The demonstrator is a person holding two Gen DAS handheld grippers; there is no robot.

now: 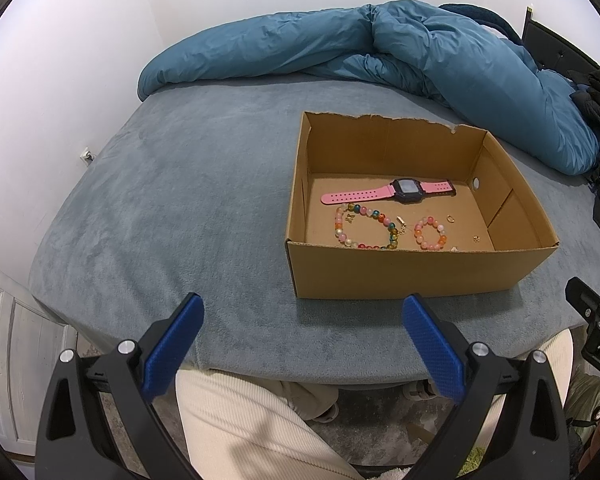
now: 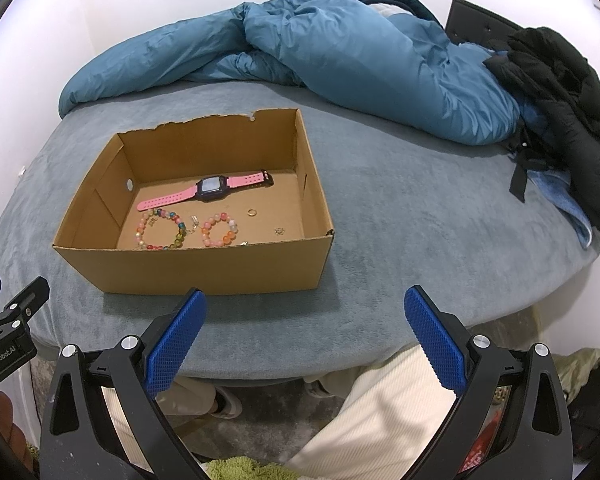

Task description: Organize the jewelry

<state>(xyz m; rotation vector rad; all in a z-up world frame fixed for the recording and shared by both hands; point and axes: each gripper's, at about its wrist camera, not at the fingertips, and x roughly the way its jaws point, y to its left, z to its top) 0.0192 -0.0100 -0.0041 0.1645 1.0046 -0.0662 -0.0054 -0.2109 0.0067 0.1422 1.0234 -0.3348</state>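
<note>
Colours as found. Open brown corrugated cardboard box (image 1: 420, 272), plain, unprinted. Inside: wristwatch with pink perforated strap (image 1: 396, 191) and dark navy case, pale grey screen. Large beaded bracelet (image 1: 364, 227) mixing pink, orange, green, blue and cream beads. Small beaded bracelet (image 1: 431, 233) in pink, orange and red. Small gold ring (image 2: 252, 212).

Bed (image 1: 188, 200) covered in muted grey-blue plush fabric. Rumpled teal-blue quilted duvet (image 1: 380, 52) behind. Black padded garment (image 2: 568, 92) at the right edge.

Gripper fingers (image 2: 180, 336) carry bright blue pads with a fine diamond-knurl pattern on black frames. Person's trousers (image 2: 388, 408): cream, ribbed.
</note>
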